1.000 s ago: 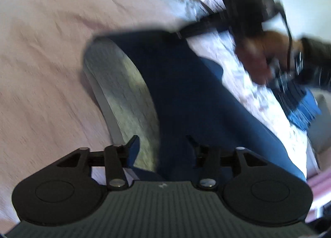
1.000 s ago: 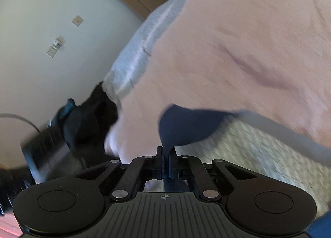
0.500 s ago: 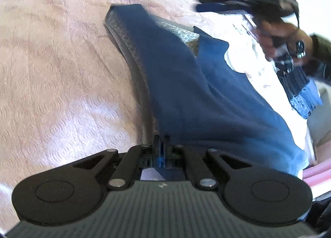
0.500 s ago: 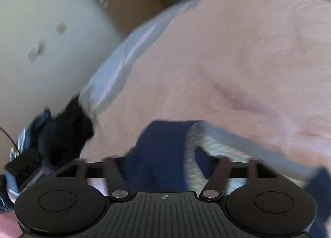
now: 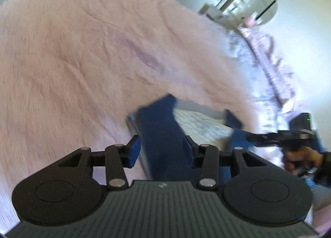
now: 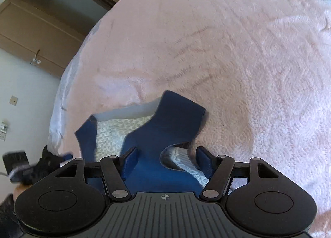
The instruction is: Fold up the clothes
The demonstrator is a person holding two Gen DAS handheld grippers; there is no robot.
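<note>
The blue top (image 6: 165,130) lies on the pink bed (image 6: 248,52), partly folded, more folds left. Left tongs (image 5: 161,151) are opening around it. Right tongs (image 6: 165,161) gape, gripping nothing.

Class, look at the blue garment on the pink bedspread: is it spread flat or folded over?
Folded over. The blue garment has a flap turned back, exposing its pale patterned lining.

One navy garment (image 6: 165,126), one pink bedspread (image 6: 238,41), two hand-held grippers, one door (image 6: 31,31).
</note>
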